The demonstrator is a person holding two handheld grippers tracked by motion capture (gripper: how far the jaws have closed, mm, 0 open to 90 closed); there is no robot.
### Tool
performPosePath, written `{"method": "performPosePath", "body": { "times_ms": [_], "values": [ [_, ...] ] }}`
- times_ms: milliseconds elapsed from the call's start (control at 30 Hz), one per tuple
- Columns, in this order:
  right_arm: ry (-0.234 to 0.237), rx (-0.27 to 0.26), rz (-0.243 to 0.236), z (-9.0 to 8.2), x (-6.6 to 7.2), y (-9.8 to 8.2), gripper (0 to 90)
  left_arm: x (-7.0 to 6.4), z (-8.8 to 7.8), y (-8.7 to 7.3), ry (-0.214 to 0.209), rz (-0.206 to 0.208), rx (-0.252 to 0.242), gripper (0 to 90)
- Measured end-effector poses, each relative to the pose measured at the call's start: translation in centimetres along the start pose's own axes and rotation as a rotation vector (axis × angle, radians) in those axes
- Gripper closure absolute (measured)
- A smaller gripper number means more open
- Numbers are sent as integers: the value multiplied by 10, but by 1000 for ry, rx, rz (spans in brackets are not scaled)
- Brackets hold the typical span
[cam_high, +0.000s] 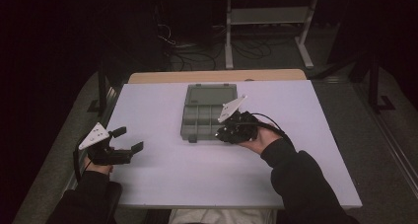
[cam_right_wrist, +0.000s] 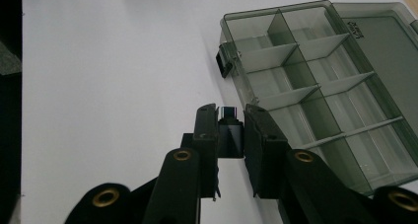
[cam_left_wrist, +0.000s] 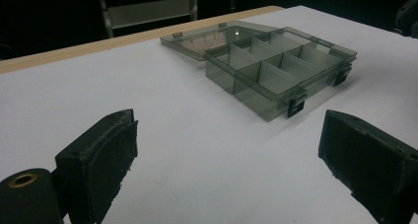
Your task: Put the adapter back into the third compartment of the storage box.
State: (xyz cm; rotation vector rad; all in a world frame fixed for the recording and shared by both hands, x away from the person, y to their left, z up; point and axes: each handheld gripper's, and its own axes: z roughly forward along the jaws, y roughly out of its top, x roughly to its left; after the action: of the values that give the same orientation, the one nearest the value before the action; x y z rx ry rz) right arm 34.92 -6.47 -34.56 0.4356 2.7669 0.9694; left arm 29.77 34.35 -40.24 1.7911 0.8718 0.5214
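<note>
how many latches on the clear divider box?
2. Both sit on the front wall of the open box, opposite the lid hinge: near latch at one corner, far latch at the other. None looks hidden.

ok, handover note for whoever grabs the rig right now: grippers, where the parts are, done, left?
Left gripper: open, holding nothing, near the table's left edge, well clear of the box.
Right gripper: shut on a small dark block with a metal end, at the front right corner of the box.
Compartment box: mid-table, clear lid folded flat behind it, front latches undone, all visible compartments look empty.
Done: box opened, block picked up.
Left: probably place the block in a compartment, release, then close and latch the lid.
</note>
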Motion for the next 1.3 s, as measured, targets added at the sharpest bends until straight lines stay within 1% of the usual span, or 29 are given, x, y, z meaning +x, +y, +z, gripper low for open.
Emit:
{"method": "performPosePath", "body": {
  "times_ms": [233, 267, 333, 367, 767, 867, 1000, 1200, 1300],
  "values": [
    [-6, -1, 5, 0, -7, 6, 750, 0, 0, 0, -2, -2, -1, 74],
    [-8, 3, 3, 1, -11, 9, 750, 0, 0, 0, -3, -3, -2, 74],
    [-11, 6, 3, 1, -12, 10, 750, 0, 0, 0, -3, -4, -1, 75],
    [-15, 6, 4, 1, -16, 12, 750, 1, 0, 0, -4, -4, 0, 74],
    [-28, 19, 17, 2, -32, 21, 750, 1, 0, 0, -7, -4, -1, 74],
    [-34, 21, 30, 4, -40, 22, 750, 1, 0, 0, -7, -5, -1, 74],
    [-46, 26, 37, 6, -44, 22, 750, 1, 0, 0, -9, -5, 0, 74],
    [-52, 15, 56, 9, -54, 22, 750, 1, 0, 0, -9, -6, -1, 75],
    [-56, 11, 75, 10, -59, 21, 750, 1, 0, 0, -10, -6, -2, 75]
  ]
}}
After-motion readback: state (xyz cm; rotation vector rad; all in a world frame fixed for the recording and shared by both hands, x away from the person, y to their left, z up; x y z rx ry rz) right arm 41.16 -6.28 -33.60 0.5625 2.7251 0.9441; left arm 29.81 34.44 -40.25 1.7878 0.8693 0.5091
